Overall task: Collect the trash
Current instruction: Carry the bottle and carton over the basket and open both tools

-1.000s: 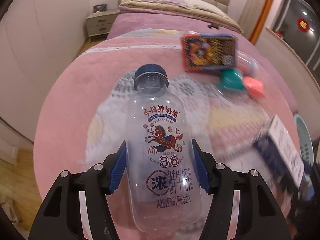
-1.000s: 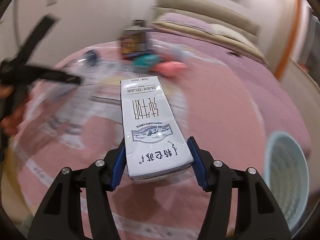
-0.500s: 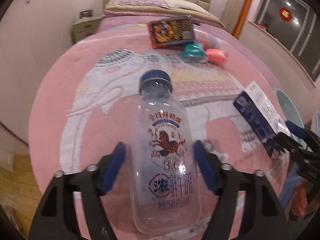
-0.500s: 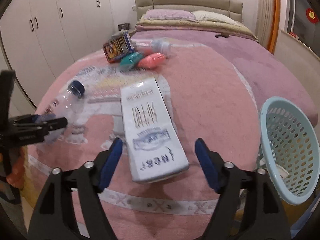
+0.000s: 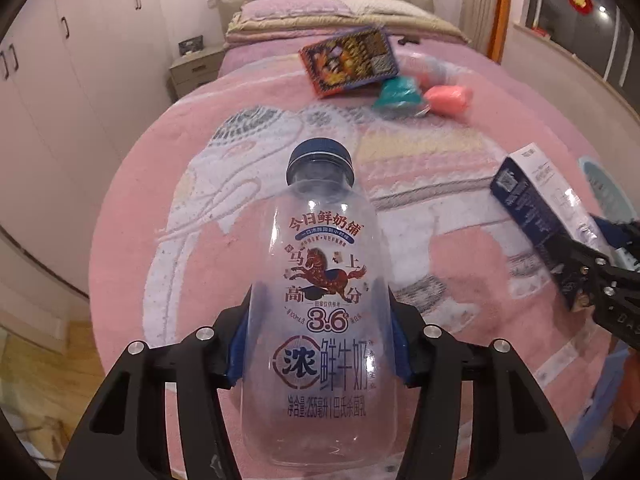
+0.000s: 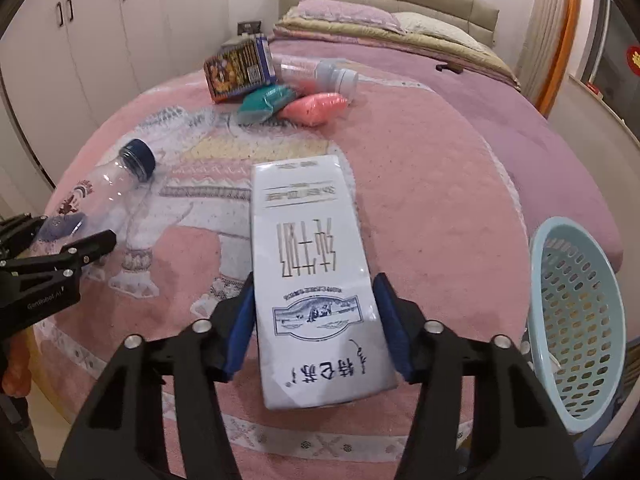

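Note:
My left gripper point(image 5: 318, 344) is shut on a clear empty milk bottle point(image 5: 320, 292) with a dark blue cap, held above the pink blanket. My right gripper point(image 6: 316, 320) is shut on a white milk carton point(image 6: 312, 276), its pads against both sides. The carton point(image 5: 532, 216) and right gripper also show at the right of the left wrist view. The bottle point(image 6: 100, 196) and the left gripper show at the left of the right wrist view. A light blue mesh basket point(image 6: 576, 320) stands at the right, beside the bed's edge.
At the far side of the blanket lie a colourful box point(image 6: 236, 68), a teal packet point(image 6: 264, 102), a pink packet point(image 6: 316, 108) and a capped plastic bottle point(image 6: 320, 74). White wardrobes stand at the left. Pillows and a headboard are at the back.
Both grippers opened briefly half a second ago and are closed again on the bottle and the carton. Both views have swung and steadied over the blanket.

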A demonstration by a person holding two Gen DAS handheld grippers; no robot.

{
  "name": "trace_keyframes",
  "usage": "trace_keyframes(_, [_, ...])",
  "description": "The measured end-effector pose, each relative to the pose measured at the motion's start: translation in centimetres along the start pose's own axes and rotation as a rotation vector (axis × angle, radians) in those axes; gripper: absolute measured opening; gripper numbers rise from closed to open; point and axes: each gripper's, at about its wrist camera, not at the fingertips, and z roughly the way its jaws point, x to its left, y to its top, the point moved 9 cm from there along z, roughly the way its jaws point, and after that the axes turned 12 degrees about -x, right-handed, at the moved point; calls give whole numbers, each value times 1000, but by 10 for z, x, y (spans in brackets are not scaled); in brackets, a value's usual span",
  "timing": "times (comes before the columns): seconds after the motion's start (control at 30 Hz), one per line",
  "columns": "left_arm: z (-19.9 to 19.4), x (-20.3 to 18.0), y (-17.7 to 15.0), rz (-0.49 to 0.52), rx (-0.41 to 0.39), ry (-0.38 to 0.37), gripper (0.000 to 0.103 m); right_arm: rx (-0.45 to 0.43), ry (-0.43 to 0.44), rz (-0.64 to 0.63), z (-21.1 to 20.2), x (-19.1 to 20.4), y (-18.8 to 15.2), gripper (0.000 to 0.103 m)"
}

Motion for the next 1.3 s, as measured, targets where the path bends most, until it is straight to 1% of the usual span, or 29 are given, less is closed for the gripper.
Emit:
trace_keyframes(0.1, [-11,-10,11,-24,-51,-62,52,-49,-8,25,-14,-11,7,49])
trace_keyframes(0.17, [-20,-22,23,-21,-90,-99,52,-78,-16,43,-25,-19,13,49])
trace_keyframes(0.27, [-28,-42,37,-8,-128,-150,52,-133,-53,60,-46,-40,22,49])
trace_keyframes(0.3, [-32,-56,46,8,-143,-177,52,-152,-75,68,-53,-49,25,49])
trace_keyframes(0.33, [-33,-63,50,18,-150,-186,52,-169,-93,80,-61,-59,28,49])
trace_keyframes(0.47, [-41,-117,72,89,-197,-256,52,-211,-157,147,-86,-104,33,49])
trace_keyframes(0.57, [-44,-176,89,154,-225,-344,53,-229,-225,200,-101,-144,30,49])
trace_keyframes(0.6, [-44,-187,91,166,-227,-358,52,-230,-250,222,-105,-159,28,49])
trace_keyframes(0.67, [-42,-228,96,209,-225,-412,53,-228,-288,260,-111,-183,22,49])
trace_keyframes(0.73, [-38,-255,96,243,-216,-441,53,-224,-323,303,-117,-209,15,49])
trace_keyframes(0.8, [-33,-284,93,293,-207,-457,53,-217,-319,358,-120,-228,8,49])
trace_keyframes(0.83, [-30,-291,93,300,-201,-466,53,-213,-317,384,-121,-238,4,49])
trace_keyframes(0.87, [-28,-299,93,304,-192,-479,53,-209,-333,405,-123,-249,0,49])
trace_keyframes(0.9, [-24,-314,91,305,-172,-508,53,-206,-350,412,-124,-256,-3,49])
trace_keyframes(0.93, [-22,-321,92,307,-165,-520,53,-203,-371,425,-125,-265,-8,49])
trace_keyframes(1.07, [-8,-357,90,320,-125,-566,53,-178,-398,507,-121,-294,-24,49])
trace_keyframes(1.17, [2,-373,91,322,-106,-586,53,-150,-422,554,-113,-310,-37,49])
trace_keyframes(1.27, [8,-387,87,329,-105,-604,53,-121,-449,585,-106,-322,-48,51])
trace_keyframes(1.3, [11,-390,88,336,-123,-592,58,-101,-458,595,-102,-326,-54,54])
